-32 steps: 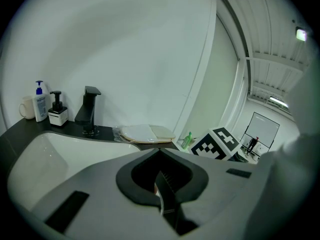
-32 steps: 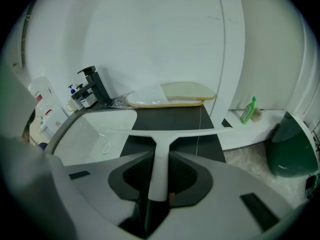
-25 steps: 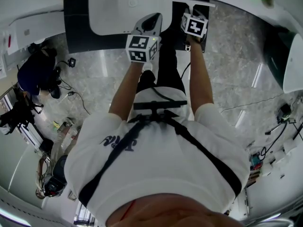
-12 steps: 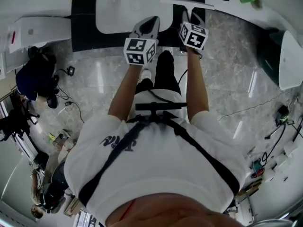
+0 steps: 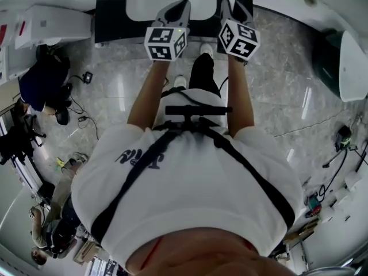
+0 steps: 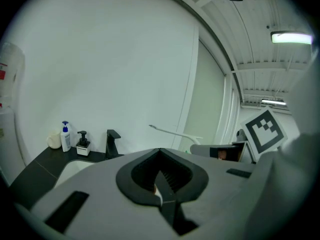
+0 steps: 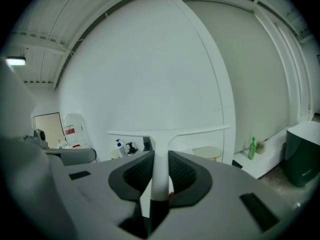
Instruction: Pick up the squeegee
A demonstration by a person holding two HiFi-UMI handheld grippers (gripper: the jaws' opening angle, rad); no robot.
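The squeegee point(image 7: 160, 160) is white, with a slim handle and a long thin blade across its top. My right gripper point(image 7: 160, 180) is shut on the handle and holds it upright in front of a white wall. In the left gripper view the squeegee point(image 6: 176, 132) shows as a thin white bar above the right gripper point(image 6: 223, 152). My left gripper point(image 6: 160, 170) has its jaws together with nothing between them. In the head view the left gripper point(image 5: 174, 11) and the right gripper point(image 5: 230, 7) are held side by side over the counter's front edge.
A dark counter point(image 6: 37, 168) carries a white basin point(image 5: 145, 3), a black tap point(image 6: 112, 143) and two soap bottles point(image 6: 65, 136). A dark green bin point(image 5: 330, 59) stands at the right. A person point(image 5: 39, 84) crouches at the left, with cables on the marble floor.
Both grippers have risen and moved toward the counter, the right one carrying the squeegee up with it. The left gripper's jaws stay together.
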